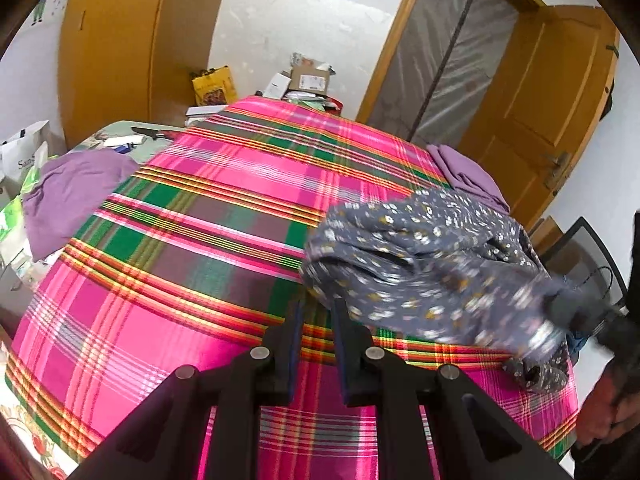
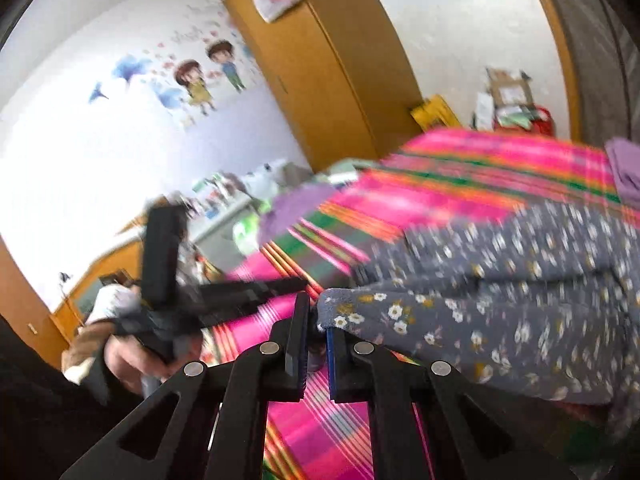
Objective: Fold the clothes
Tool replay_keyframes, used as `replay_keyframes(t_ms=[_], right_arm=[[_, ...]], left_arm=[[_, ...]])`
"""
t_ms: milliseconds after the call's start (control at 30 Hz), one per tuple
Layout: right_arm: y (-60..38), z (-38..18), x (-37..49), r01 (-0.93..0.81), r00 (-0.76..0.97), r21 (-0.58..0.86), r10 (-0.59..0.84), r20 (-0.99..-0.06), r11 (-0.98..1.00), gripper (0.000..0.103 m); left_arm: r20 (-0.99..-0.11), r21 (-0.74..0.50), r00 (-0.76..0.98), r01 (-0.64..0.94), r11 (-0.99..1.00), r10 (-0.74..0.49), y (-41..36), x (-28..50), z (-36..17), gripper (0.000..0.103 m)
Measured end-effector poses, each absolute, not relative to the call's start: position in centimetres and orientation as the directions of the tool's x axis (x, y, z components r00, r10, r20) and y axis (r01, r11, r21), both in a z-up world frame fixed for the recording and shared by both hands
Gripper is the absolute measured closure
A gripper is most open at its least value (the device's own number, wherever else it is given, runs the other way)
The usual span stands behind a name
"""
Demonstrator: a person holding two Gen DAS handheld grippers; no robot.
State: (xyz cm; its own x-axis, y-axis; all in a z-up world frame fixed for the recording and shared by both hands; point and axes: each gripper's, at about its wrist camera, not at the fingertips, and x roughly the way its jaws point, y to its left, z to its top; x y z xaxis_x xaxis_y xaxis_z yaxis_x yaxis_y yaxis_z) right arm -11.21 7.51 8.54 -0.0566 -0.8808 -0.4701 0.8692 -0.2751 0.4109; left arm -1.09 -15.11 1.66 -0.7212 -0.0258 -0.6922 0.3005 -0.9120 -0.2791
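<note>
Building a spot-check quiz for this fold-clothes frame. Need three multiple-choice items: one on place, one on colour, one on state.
1. Where does the floral garment lie?
A. On the plaid cloth's right side in the left wrist view
B. On the floor
C. On a door handle

2. What colour are the plain garments at the far right edge and the left edge of the plaid cloth?
A. Yellow
B. Purple
C. White

3. What state is the left hand-held gripper in?
A. Shut on the floral garment
B. Shut on a purple garment
C. Jaws apart, nothing between them

Answers:
1 A: it is bunched on the cloth towards the right edge.
2 B: both are purple.
3 C: only plaid cloth shows in the gap, while the right hand-held gripper pinches the floral hem.
</note>
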Motion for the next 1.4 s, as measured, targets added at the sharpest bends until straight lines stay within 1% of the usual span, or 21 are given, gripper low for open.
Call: replay_keyframes(t_ms=[167, 400, 500, 600, 733, 867, 900, 933, 1000, 1067, 1200, 1300, 1400], right_arm=[[5.5, 13.0, -11.9, 0.878, -0.035, 0.431, -0.926, -0.376, -0.209, 0.096], [0.4, 17.0, -12.5, 0.907, -0.062, 0.378, -0.947, -0.315, -0.185, 0.096], [-0.2, 17.7, -13.4, 0.895, -0.084, 0.398, -0.951, -0.296, -0.203, 0.095], [-0.8, 16.1, -12.7, 0.892, -0.036, 0.412, -0.937, -0.348, -0.188, 0.095], [-2.2, 10.3, -9.4, 0.902, 0.103, 0.406, -0.838, -0.536, -0.149, 0.094], [-2.2, 5.8, -7.8, 0.899, 0.192, 0.414, -0.719, -0.668, -0.145, 0.090], [-1.9, 5.0, -7.7, 0.900, 0.203, 0.409, -0.690, -0.695, -0.148, 0.086], [-1.5, 4.5, -7.6, 0.905, 0.202, 0.398, -0.670, -0.715, -0.152, 0.079], [-0.4, 4.7, -7.7, 0.917, 0.186, 0.369, -0.654, -0.733, -0.152, 0.076], [0.8, 5.7, -8.1, 0.930, 0.160, 0.336, -0.663, -0.731, -0.146, 0.075], [2.6, 8.9, -9.4, 0.956, 0.067, 0.253, -0.730, -0.680, -0.147, 0.075], [1.3, 10.6, -10.0, 0.980, -0.064, 0.100, -0.756, -0.652, -0.170, 0.074], [-2.6, 9.6, -10.2, 0.991, -0.125, -0.052, -0.748, -0.652, -0.121, 0.074]], left_arm=[[-0.682, -0.290, -0.729, 0.338, -0.895, -0.054, -16.6, 0.1, 2.0, 0.088], [-0.679, -0.309, -0.730, 0.373, -0.875, -0.071, -18.0, 1.6, 1.9, 0.088], [-0.681, -0.317, -0.729, 0.379, -0.869, -0.070, -18.4, 1.9, 1.7, 0.088], [-0.682, -0.324, -0.728, 0.391, -0.862, -0.074, -18.9, 2.3, 1.5, 0.088], [-0.687, -0.331, -0.722, 0.417, -0.846, -0.087, -20.0, 2.7, 1.2, 0.088], [-0.696, -0.337, -0.713, 0.432, -0.837, -0.088, -20.7, 3.1, 0.7, 0.088], [-0.698, -0.338, -0.711, 0.434, -0.835, -0.087, -20.8, 3.2, 0.6, 0.088], [-0.699, -0.339, -0.710, 0.435, -0.834, -0.086, -20.8, 3.4, 0.5, 0.088], [-0.702, -0.338, -0.707, 0.438, -0.833, -0.087, -20.8, 3.8, 0.3, 0.088], [-0.705, -0.339, -0.704, 0.440, -0.832, -0.085, -20.8, 4.0, 0.0, 0.088], [-0.713, -0.339, -0.697, 0.444, -0.829, -0.082, -20.8, 4.2, -0.4, 0.088], [-0.714, -0.338, -0.696, 0.440, -0.832, -0.077, -20.5, 4.1, -0.5, 0.088], [-0.710, -0.337, -0.700, 0.427, -0.839, -0.071, -20.1, 4.0, -0.3, 0.088]])
